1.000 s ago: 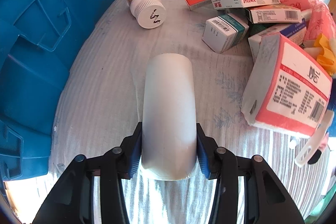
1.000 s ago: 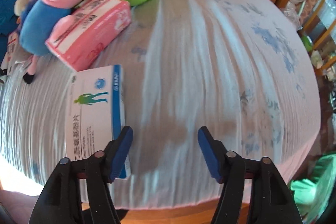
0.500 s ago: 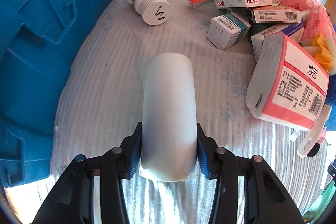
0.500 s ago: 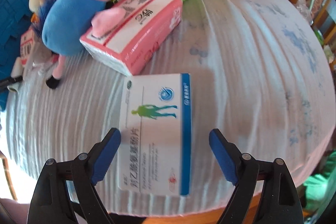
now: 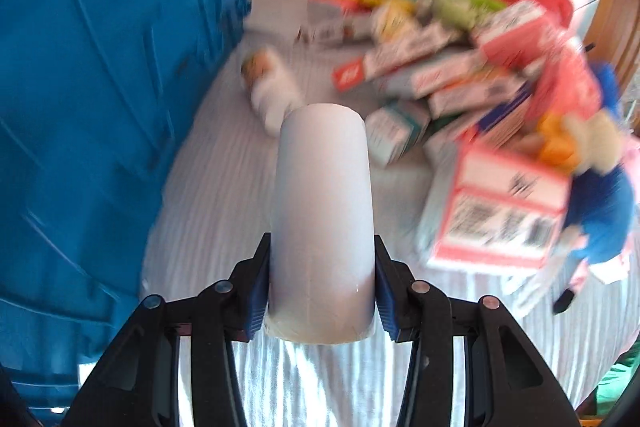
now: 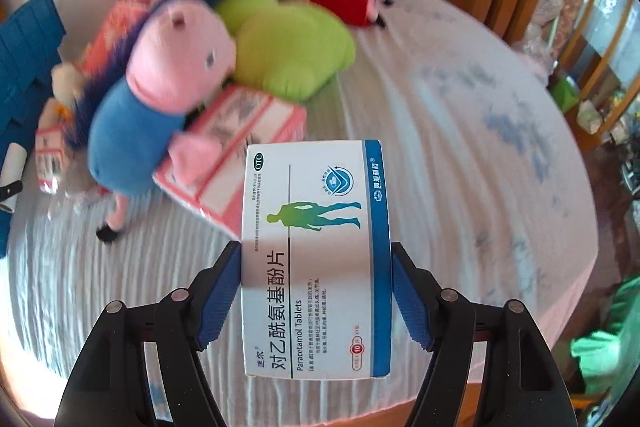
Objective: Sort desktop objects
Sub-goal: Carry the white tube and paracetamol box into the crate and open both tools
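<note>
The left tool (image 5: pixel 322 287) is clamping a white roll (image 5: pixel 322 219) above the tabletop (image 5: pixel 224 195), beside a blue crate (image 5: pixel 100 87) whose contents are hidden. Only the right view is showing the right tool (image 6: pixel 316 291), its jaws having just closed, gripping a Paracetamol box (image 6: pixel 316 259); the blurred pile (image 5: pixel 460 79) is probably medicine boxes.

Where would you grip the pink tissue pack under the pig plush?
Take the pink tissue pack by its two long sides near the bare near corner, coming from above. It lies flat, and the pig plush covers its far end.
</note>
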A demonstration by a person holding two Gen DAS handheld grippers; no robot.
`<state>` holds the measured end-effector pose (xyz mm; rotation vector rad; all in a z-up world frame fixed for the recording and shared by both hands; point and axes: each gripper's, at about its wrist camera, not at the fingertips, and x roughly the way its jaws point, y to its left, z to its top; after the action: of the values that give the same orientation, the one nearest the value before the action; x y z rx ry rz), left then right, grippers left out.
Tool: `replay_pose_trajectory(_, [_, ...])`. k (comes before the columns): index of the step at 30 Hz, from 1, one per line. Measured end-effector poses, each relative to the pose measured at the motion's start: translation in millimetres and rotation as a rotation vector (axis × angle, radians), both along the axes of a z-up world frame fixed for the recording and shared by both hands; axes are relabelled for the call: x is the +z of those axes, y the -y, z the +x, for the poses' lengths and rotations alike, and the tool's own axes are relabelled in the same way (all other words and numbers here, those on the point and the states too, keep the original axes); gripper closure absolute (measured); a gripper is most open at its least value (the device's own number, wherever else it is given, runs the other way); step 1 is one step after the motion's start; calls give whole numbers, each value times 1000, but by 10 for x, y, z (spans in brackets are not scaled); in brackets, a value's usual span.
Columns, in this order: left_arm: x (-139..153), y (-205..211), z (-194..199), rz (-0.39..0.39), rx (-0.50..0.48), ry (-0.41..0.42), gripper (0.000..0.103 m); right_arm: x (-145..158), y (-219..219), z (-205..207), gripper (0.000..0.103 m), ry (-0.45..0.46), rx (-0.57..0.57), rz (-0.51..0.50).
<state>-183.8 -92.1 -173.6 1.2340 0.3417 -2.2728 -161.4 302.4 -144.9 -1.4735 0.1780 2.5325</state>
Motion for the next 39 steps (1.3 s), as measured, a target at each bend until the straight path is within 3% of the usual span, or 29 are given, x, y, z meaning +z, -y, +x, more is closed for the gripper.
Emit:
replay_pose_trajectory(5, [381, 185, -18, -93, -38, -118, 59, 644, 184, -241, 32, -151, 32, 43])
replay_pose_trajectory(12, [1382, 119, 21, -225, -91, -289, 59, 1460, 760, -860, 31, -330, 179, 69])
replay_pose_trajectory(17, [2024, 285, 211, -315, -88, -384, 59, 2071, 1637, -1246, 31, -457, 316, 58])
replay_pose_trajectory(23, [2503, 906, 624, -392, -5, -402, 59, 2707, 3007, -1617, 31, -571, 516, 75])
replay_pose_trajectory(28, [2594, 1772, 999, -401, 86, -306, 59, 2919, 4097, -1956, 31, -549, 643, -19])
replay_pose_trajectory(32, [2451, 2461, 1255, -357, 139, -195, 59, 2948, 4993, -2261, 31, -463, 714, -105])
replay_pose_trajectory(36, [2291, 2953, 1493, -315, 185, -130, 59, 2774, 5704, -2488, 31, -359, 734, -101])
replay_pose_trajectory(39, [2109, 3248, 1543, -246, 203, -96, 59, 2458, 6059, -2605, 31, -250, 729, -90])
